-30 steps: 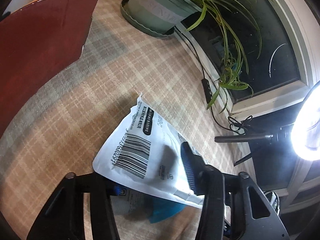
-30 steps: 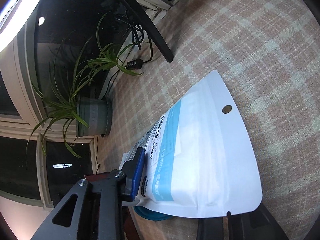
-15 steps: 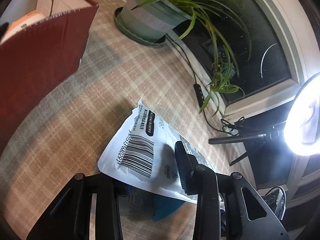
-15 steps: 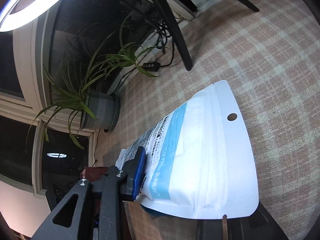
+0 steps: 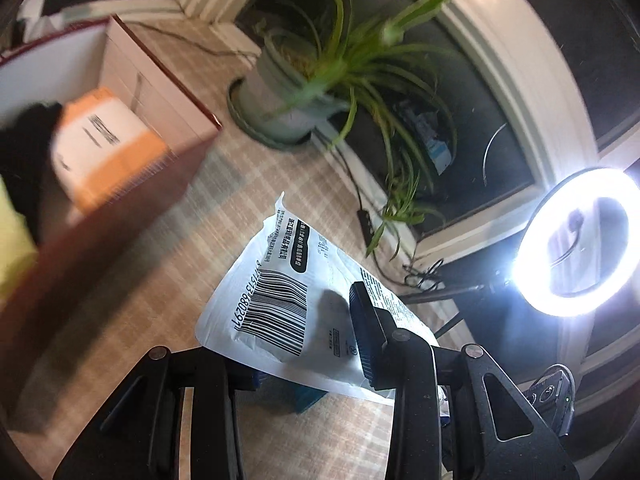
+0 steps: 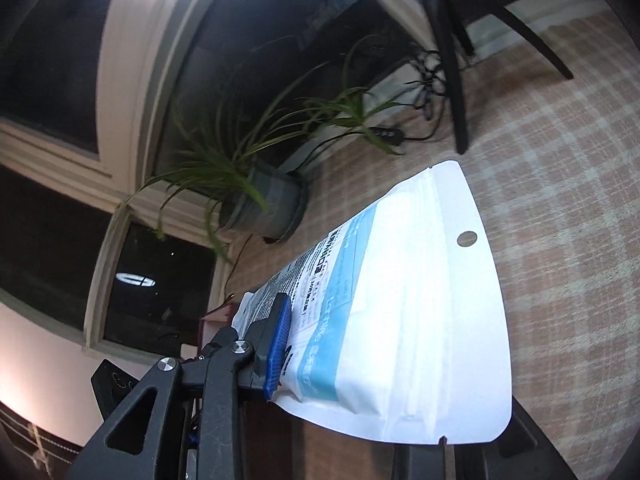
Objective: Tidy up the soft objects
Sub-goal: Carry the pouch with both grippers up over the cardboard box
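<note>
step: carry. white pouch [image 5: 288, 304] gripped at both ends, left gripper [image 5: 304, 364] and right gripper [image 6: 360, 384] jaws clenched on it, lower centre, above plaid floor [image 5: 168, 264]. next, likely: swing toward red box [image 5: 120, 168] upper left, release inside.

A ring light [image 5: 578, 242] glares white at the right of the left wrist view and across the top edge of the right, windows are dark, the upper left box [image 5: 120, 128] is motion-blurred, and fisheye bending darkens every corner
</note>
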